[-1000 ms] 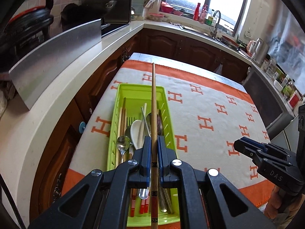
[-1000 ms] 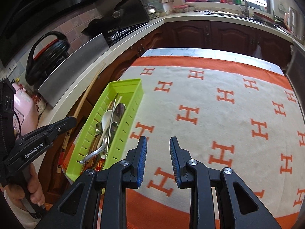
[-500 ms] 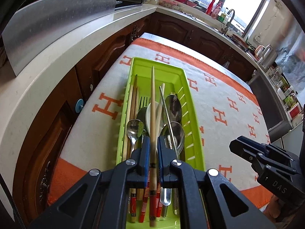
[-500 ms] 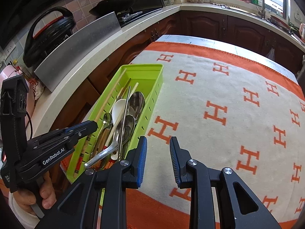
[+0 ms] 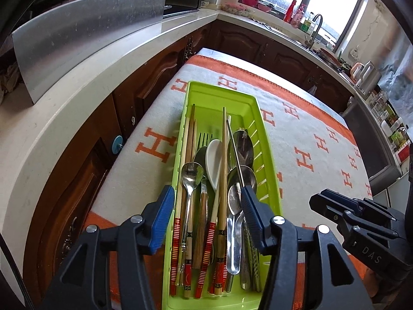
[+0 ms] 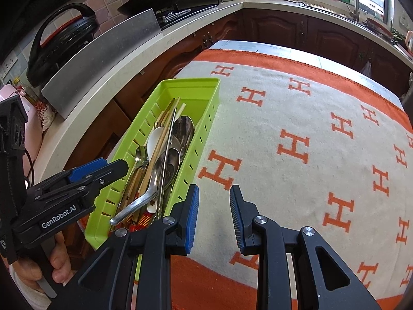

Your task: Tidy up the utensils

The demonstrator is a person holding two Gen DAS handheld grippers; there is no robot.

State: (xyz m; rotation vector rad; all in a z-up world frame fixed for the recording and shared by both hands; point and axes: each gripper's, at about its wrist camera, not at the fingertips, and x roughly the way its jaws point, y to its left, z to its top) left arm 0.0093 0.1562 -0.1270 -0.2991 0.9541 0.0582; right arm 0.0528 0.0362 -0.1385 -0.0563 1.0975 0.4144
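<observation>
Chopstick released into lime-green slotted plastic tray (image 5: 265,139)
Left gripper (image 5: 205,206) jaws opening, long bamboo chopstick (image 5: 222,160) now lying loose; right gripper (image 6: 213,213) apart, empty.

lime green utensil tray (image 5: 268,155), slotted sides. bench cloth (image 6: 296,129) off-white, orange H pattern, wide orange border. chopsticks (image 5: 222,180) light wood, handle ends banded red/white stripes plus black-gold bit. one white ceramic spoon (image 5: 214,160), rest shiny steel spoons (image 5: 192,174). both claws black with blue pads: left claw (image 5: 205,214), right claw (image 6: 213,214). cabinets (image 5: 258,44) dark reddish brown, countertop (image 5: 64,98) cream.
</observation>
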